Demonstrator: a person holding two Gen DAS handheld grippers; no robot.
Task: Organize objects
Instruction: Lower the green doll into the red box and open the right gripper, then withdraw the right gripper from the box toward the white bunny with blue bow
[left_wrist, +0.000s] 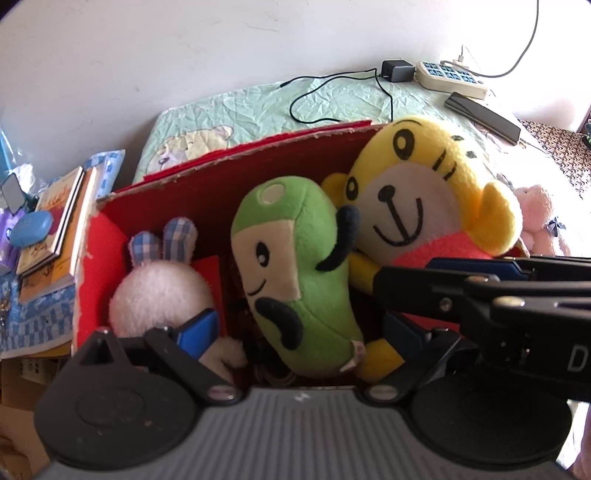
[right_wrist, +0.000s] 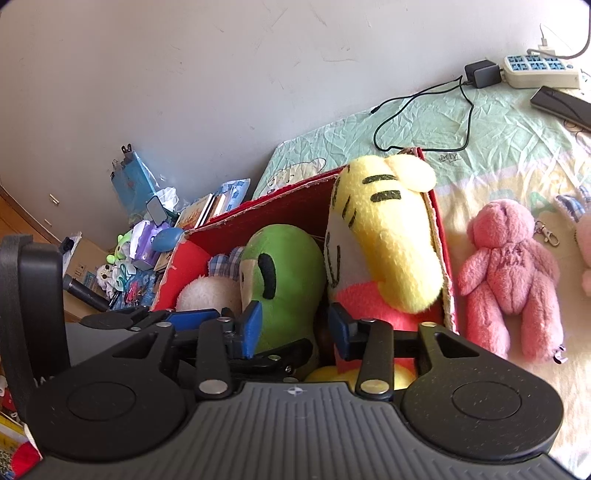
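A red cardboard box (left_wrist: 236, 177) (right_wrist: 295, 199) on the bed holds a green plush (left_wrist: 291, 266) (right_wrist: 288, 277), a yellow tiger plush (left_wrist: 424, 192) (right_wrist: 388, 229) and a white bunny plush with checked ears (left_wrist: 159, 291) (right_wrist: 210, 291). My left gripper (left_wrist: 299, 332) is open over the box, its fingers either side of the green plush's lower end. My right gripper (right_wrist: 295, 328) is open just above the box, between the green and yellow plushes; it also shows in the left wrist view (left_wrist: 480, 291). A pink teddy (right_wrist: 509, 273) lies on the bed to the right of the box.
A power strip (left_wrist: 450, 77) (right_wrist: 539, 72), a black charger with its cable (left_wrist: 397, 70) and a dark phone (left_wrist: 484, 114) lie on the green bedsheet (right_wrist: 480, 147) behind the box. Books (left_wrist: 55, 229) and clutter (right_wrist: 136, 251) sit left of the box. A wall rises behind.
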